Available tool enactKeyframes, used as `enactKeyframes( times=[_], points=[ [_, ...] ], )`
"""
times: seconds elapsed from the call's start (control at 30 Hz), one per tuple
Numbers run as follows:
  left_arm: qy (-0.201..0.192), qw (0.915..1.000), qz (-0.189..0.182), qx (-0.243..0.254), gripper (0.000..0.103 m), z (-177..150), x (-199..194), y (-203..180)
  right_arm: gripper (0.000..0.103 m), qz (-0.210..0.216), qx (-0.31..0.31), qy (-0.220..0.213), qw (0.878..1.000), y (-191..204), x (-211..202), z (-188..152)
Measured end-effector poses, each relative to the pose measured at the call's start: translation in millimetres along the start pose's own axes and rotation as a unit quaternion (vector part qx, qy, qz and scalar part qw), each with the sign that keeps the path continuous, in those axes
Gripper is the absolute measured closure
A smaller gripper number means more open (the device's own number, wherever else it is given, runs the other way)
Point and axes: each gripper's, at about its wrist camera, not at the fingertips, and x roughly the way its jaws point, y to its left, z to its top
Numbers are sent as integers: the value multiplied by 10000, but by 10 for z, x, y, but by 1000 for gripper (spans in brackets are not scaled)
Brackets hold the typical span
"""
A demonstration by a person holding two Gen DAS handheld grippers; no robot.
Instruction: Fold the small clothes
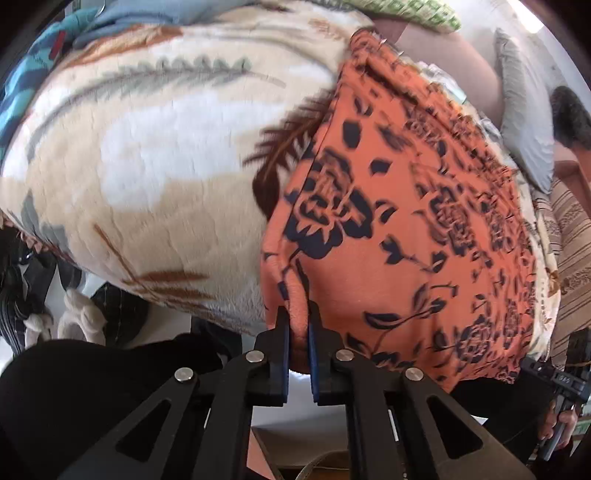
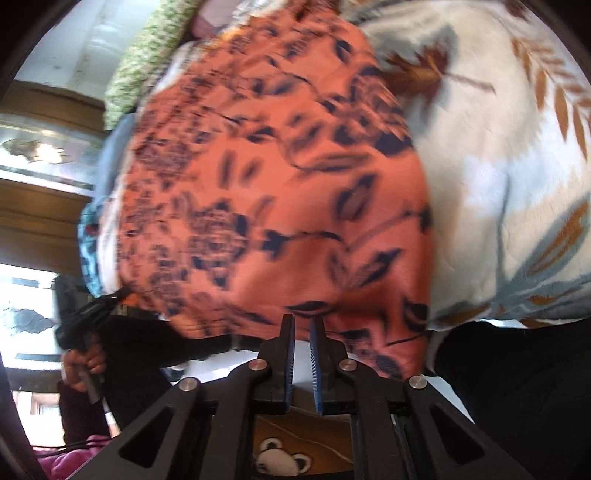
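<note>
An orange garment with a dark floral print [image 1: 406, 229] lies spread on a cream leaf-patterned blanket [image 1: 147, 166]. My left gripper [image 1: 298, 314] is shut on a pinched fold at the garment's near left corner. The same garment fills the right wrist view [image 2: 280, 192], blurred by motion. My right gripper [image 2: 302, 323] sits at the garment's near edge with its jaws nearly closed; the cloth edge lies at the fingertips, but I cannot tell whether it is pinched. The left gripper also shows in the right wrist view [image 2: 110, 295], at the garment's far left corner.
The blanket [image 2: 498, 166] covers the bed. A green patterned cloth [image 1: 413, 11] and a grey pillow [image 1: 524, 122] lie beyond the garment. Blue fabric [image 1: 22, 85] lies at the far left. A striped cloth [image 1: 572, 236] hangs at the right. Dark clothing [image 2: 517, 387] is close by.
</note>
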Motion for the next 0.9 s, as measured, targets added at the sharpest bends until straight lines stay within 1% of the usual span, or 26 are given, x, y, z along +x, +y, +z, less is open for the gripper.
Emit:
enactKeyframes(
  times=[0.1,0.13,0.23,0.27,0.3,0.33,0.37,0.43,0.47,0.53,0.6,0.67,0.73,0.8,0.9],
  points=[
    [-198,9993,-303,-22,95,105,-232,-41,94,600,-11,-320,9977,100,-305,93],
    [-282,9988,-392,4,95,154,-322,-63,94,811,-21,-502,9954,132,-451,162],
    [-589,9961,-649,91,95,344,-609,-155,94,1242,-55,-917,9880,222,-750,344],
    [-683,9950,-718,136,95,422,-697,-192,94,1305,-82,-1046,9859,254,-842,421],
    [-784,9939,-756,196,95,473,-792,-253,94,1241,-109,-1137,9857,296,-898,469],
    [-881,9927,-777,284,95,536,-874,-315,94,1015,-142,-1201,9875,358,-924,503],
    [-962,9915,-792,380,95,594,-948,-368,94,808,-129,-1164,9898,371,-945,538],
    [-1075,9894,-782,580,95,650,-1052,-448,94,782,18,-940,9925,334,-914,538],
    [-1090,9886,-795,667,95,639,-1087,-491,94,679,148,-831,9941,288,-879,528],
    [-1047,9885,-800,744,95,611,-1085,-526,94,403,269,-746,9960,158,-797,448],
    [-959,9897,-783,718,95,559,-1034,-526,93,299,434,-710,9961,-2,-694,330],
    [-889,9907,-766,684,95,496,-1024,-504,93,-6,682,-504,9964,-255,-524,183],
    [-863,9915,-726,646,95,448,-1018,-489,92,-193,876,-351,9954,-424,-383,96],
    [-855,9920,-681,629,95,410,-1044,-460,91,25,1094,-363,9933,-583,-306,-9],
    [-855,9924,-605,646,95,370,-1057,-464,91,245,1121,-626,9914,-665,-331,-100]
  ],
)
